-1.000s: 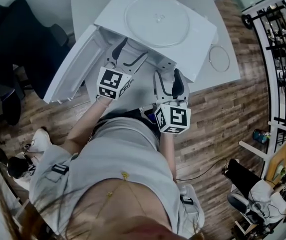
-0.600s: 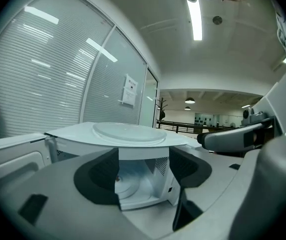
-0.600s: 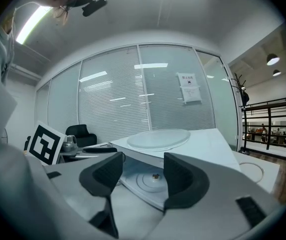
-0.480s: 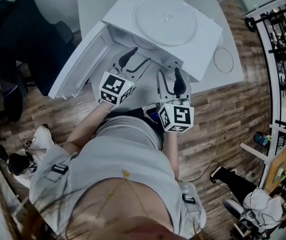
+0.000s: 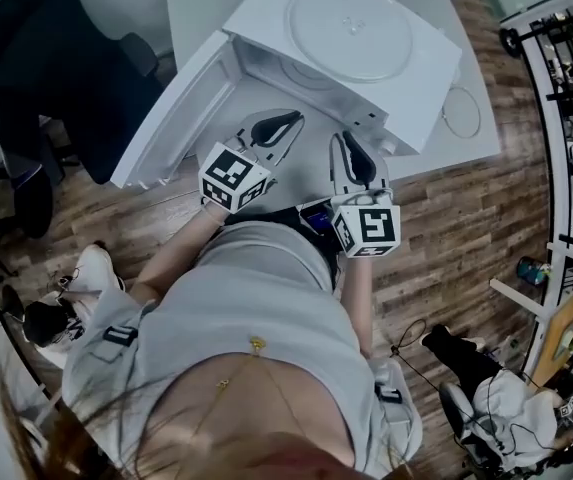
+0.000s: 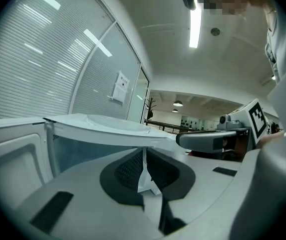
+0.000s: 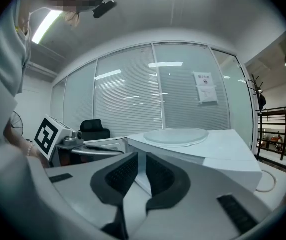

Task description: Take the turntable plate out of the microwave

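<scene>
Both tongs (image 5: 288,120) (image 5: 346,143) withdrew, closing empty (chair (image 5: 66,78) beside door (image 5: 171,113)).

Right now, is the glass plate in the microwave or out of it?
Out: the glass plate lies flat on top of the microwave, whose door stands open.

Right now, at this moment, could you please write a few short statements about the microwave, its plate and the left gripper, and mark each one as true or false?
1. The turntable plate lies on top of the microwave. True.
2. The microwave door is closed. False: it stands open, swung out to the microwave's left side.
3. The left gripper holds the plate. False: its jaws are shut on nothing, in front of the open microwave.
4. A thin ring lies on the table beside the microwave, on the side away from the door. True.
</scene>
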`<state>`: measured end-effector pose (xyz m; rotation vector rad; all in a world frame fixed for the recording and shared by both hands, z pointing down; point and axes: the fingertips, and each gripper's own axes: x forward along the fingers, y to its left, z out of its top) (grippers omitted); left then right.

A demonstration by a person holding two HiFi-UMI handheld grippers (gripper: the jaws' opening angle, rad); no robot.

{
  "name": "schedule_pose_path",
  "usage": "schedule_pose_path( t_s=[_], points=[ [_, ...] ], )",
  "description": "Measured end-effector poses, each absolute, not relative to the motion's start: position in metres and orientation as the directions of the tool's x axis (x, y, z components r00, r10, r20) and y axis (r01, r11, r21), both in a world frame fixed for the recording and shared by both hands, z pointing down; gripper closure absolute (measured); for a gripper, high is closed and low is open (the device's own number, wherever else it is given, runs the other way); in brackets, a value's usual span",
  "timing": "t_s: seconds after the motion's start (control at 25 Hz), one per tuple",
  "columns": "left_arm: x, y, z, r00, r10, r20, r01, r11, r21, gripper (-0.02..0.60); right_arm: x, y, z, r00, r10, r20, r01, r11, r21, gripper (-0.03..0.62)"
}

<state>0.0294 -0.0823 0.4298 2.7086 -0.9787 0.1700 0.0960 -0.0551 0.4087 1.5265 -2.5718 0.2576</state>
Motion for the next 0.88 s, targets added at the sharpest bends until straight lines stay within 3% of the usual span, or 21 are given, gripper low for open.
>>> schedule_pose_path(
  t_s=[0.28, 0.88],
  points=[
    [0.03, -0.061, 0.414, 0.831, -0.54, 0.13, -0.555, -0.803, 0.216, 0.541, 0.074, -0.043, 0.41, -0.559, -0.81, 0.175, -0.829, 0.552, -0.092, 0.557],
    [0.029, -0.051, 0.347, 0.861, -0.509, 0.003, -0.506, -0.854, 0.119, 0.541, 0.063, -0.041, 0.349, -0.581, -0.813, 0.024, -0.813, 0.579, -0.064, 0.568]
  ],
)
